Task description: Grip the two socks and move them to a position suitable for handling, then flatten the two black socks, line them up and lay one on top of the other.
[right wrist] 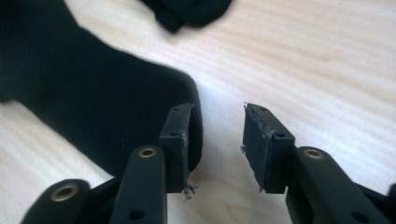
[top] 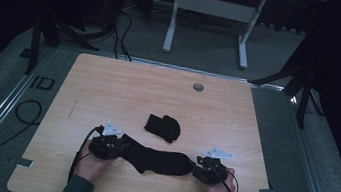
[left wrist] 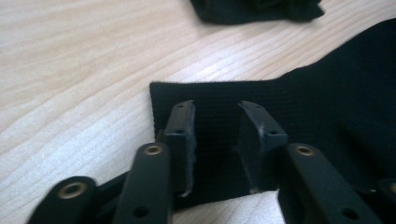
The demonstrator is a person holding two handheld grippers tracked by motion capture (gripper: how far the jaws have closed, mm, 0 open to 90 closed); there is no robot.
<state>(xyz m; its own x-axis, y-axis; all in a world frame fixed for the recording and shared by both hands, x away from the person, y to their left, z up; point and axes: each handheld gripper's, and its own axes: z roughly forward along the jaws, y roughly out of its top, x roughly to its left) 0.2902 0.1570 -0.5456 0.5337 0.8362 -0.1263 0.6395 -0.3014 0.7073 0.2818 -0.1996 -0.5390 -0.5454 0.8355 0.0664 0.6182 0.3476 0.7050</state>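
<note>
Wooden table (top: 110, 82), black sock (top: 157, 160) lengthwise left-right between spread-jawed left gripper (top: 118, 145) and right gripper (top: 197, 168).

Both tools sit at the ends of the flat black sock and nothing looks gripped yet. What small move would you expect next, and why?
Probably closing the left tool on the sock. In the left gripper view its open jaws already straddle the cuff edge, with fabric between them. The right tool is also open, but the toe end lies against one jaw with bare table in the gap, so it likely needs a small shift first. The bundled sock lies apart.
</note>
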